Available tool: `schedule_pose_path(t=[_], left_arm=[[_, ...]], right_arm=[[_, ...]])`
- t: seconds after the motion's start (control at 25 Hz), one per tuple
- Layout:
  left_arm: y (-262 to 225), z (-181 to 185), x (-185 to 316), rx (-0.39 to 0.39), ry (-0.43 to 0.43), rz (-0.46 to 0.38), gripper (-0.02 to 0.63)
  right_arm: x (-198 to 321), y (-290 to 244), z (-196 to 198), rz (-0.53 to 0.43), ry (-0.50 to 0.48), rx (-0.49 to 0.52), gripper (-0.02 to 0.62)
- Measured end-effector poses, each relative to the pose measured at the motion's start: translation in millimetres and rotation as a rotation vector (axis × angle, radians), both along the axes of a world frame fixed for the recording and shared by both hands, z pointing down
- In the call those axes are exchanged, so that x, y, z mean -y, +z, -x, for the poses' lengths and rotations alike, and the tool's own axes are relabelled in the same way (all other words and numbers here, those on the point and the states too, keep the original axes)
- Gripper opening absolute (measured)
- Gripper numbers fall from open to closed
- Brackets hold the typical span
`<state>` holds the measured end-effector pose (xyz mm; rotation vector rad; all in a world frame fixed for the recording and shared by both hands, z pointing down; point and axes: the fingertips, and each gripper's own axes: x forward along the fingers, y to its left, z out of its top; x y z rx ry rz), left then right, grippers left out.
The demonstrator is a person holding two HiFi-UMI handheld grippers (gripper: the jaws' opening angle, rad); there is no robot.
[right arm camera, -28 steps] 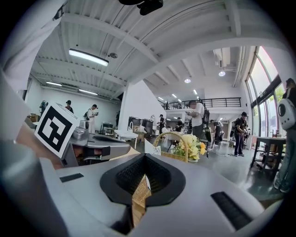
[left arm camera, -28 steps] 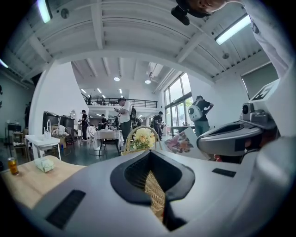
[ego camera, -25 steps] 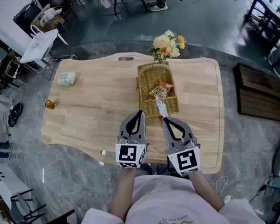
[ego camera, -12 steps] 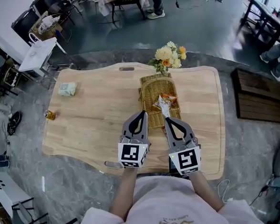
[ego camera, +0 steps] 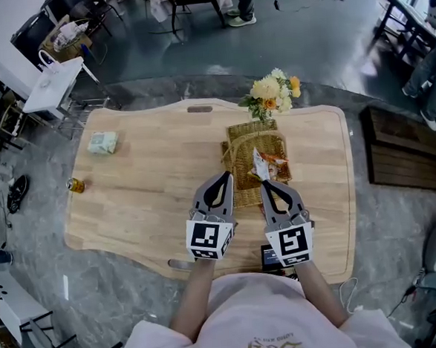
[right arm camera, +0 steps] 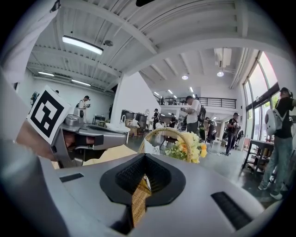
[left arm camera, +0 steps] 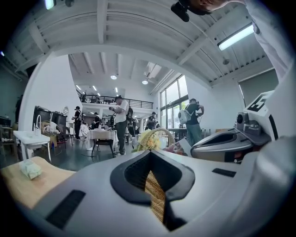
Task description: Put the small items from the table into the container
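A wicker basket (ego camera: 238, 142) with a hoop handle (right arm camera: 178, 134) stands on the wooden table (ego camera: 159, 181), and an orange snack packet (ego camera: 275, 160) lies in it. My right gripper (ego camera: 266, 183) is over the basket's near end, shut on a thin white packet (ego camera: 260, 163) that sticks up past its tips. My left gripper (ego camera: 223, 176) hovers beside it at the basket's near left side, shut and holding nothing. A green packet (ego camera: 102, 143) lies far off at the table's back left and also shows in the left gripper view (left arm camera: 30, 169).
A bunch of yellow flowers (ego camera: 273, 93) rises behind the basket. A small yellow item (ego camera: 75, 185) sits by the table's left edge. A dark box (ego camera: 271, 256) lies at the near edge under my right hand. Chairs, tables and people stand beyond.
Both grippers have moved forward, from the basket's near rim to over its near end. The white packet travelled with the right gripper. Both stayed shut.
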<state>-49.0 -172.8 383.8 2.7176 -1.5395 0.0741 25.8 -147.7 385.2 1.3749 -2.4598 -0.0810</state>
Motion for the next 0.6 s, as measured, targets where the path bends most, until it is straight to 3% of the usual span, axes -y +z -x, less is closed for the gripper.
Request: schedule_pose_path(t=[0.32,0.6], left_arm=[[10,5,7,-0.064,0.032,0.026,-0.006],[13,9,5,-0.058,0.040,0.035,-0.005]], right_arm=[[16,20,6,0.049,0.011,-0.040,0.021],[14,26,7,0.088,0.025,-0.024,0.023]])
